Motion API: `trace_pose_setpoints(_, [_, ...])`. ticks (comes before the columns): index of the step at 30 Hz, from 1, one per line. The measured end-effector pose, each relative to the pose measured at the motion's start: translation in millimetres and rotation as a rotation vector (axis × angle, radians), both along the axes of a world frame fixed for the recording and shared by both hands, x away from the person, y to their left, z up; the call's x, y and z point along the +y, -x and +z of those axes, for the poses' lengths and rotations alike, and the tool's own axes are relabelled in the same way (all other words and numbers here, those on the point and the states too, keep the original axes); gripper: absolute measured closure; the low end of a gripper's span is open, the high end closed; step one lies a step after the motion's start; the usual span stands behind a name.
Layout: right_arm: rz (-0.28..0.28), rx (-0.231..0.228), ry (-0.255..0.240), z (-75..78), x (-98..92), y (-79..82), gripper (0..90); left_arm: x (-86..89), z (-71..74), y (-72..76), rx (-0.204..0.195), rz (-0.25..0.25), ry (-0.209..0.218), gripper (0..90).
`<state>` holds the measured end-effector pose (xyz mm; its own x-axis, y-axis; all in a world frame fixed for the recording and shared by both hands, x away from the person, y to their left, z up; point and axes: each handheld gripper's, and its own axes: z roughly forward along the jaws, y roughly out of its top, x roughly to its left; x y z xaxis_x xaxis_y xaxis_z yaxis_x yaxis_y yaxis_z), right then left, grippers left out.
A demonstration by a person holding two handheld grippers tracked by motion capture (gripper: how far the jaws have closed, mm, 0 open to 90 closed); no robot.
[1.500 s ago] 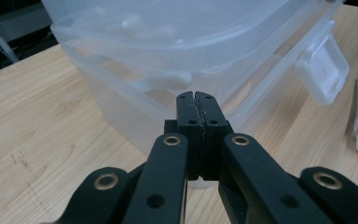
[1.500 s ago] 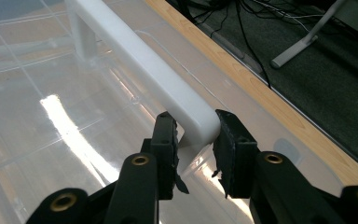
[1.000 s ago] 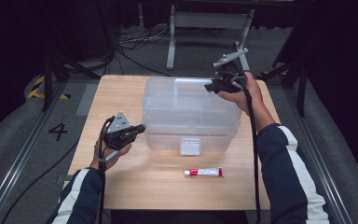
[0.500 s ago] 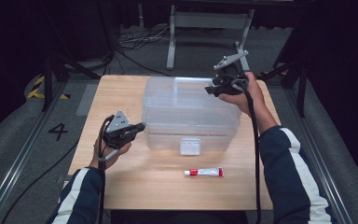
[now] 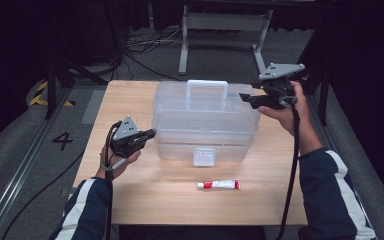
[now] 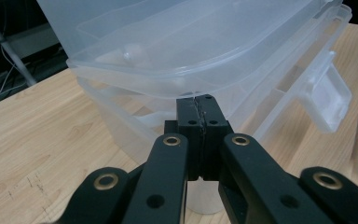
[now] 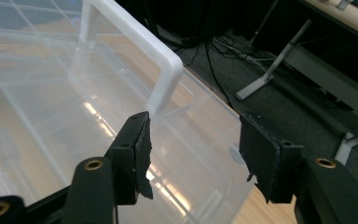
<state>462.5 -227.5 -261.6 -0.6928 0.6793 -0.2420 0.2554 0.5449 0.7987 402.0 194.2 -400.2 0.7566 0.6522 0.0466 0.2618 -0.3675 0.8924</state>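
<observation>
A clear plastic box (image 5: 205,125) with a shut lid stands mid-table, and its white handle (image 5: 207,82) is upright. My left gripper (image 5: 150,133) is shut, its tips against the box's left side just under the lid's rim (image 6: 121,70). In the left gripper view the jaws of the left gripper (image 6: 200,105) are together with nothing between them. My right gripper (image 5: 245,97) hovers at the lid's far right corner. Its jaws have just been opening. In the right gripper view the right gripper (image 7: 196,135) stands open over the lid (image 7: 51,116), right of the handle (image 7: 163,60), gripping nothing.
A red and white tube (image 5: 219,184) lies on the wooden table (image 5: 130,200) in front of the box, near the box's front latch (image 5: 203,156). Beyond the far edge are a metal stand (image 5: 225,22) and floor cables (image 5: 140,45).
The right gripper has opened and drawn back to the right, away from the handle's end. The left gripper and the box have kept still.
</observation>
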Motion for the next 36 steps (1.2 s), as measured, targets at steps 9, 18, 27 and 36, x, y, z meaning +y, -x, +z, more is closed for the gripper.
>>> trace_pose_setpoints(9, [-0.043, -0.071, -0.068, -10.3, -49.7, 22.9, 44.9, -2.4, 2.0, -1.9, -0.003, -0.006, -0.002, 90.0])
trace_pose_setpoints(18, [0.003, -0.094, -0.096, -38.8, -73.0, 34.4, 43.7, -1.5, 5.8, -4.5, -0.007, -0.009, 0.007, 90.0])
trace_pose_setpoints(27, [0.041, -0.061, -0.091, -78.1, -79.4, 39.8, 43.3, -2.5, 9.9, -6.4, -0.022, -0.005, 0.014, 90.0])
trace_pose_setpoints(36, [0.067, -0.033, -0.074, -105.3, -76.4, 41.5, 43.0, -2.5, 10.6, -6.9, -0.022, -0.007, 0.016, 90.0])
